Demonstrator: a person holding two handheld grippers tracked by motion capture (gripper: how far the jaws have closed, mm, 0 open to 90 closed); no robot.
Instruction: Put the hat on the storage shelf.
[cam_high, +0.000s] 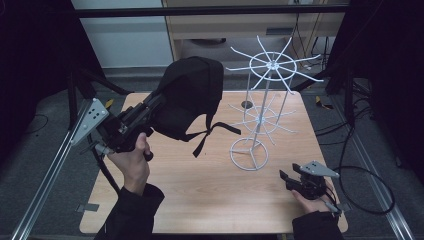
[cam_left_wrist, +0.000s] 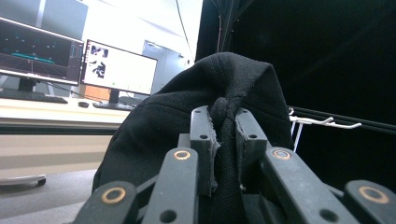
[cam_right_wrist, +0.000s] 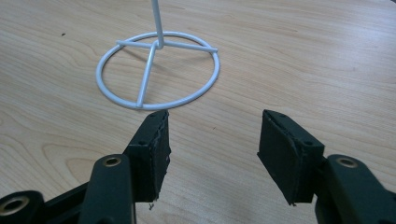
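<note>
A black cap (cam_high: 190, 95) hangs in the air over the table's left half, its strap (cam_high: 210, 132) dangling below. My left gripper (cam_high: 157, 100) is shut on the cap's fabric; in the left gripper view a fold of the cap (cam_left_wrist: 224, 126) is pinched between the jaws. A white wire rack (cam_high: 265, 105) with two tiers of radiating hooks stands on a ring base (cam_high: 248, 154) to the cap's right. My right gripper (cam_high: 284, 176) rests low at the table's near right, open and empty, facing the ring base (cam_right_wrist: 156, 70).
The wooden table (cam_high: 200, 185) has a small round hole (cam_high: 246, 104) near its far edge. Metal rails run along both sides. Cables lie on the floor at right. Monitors (cam_left_wrist: 116, 67) on a desk appear behind the cap in the left gripper view.
</note>
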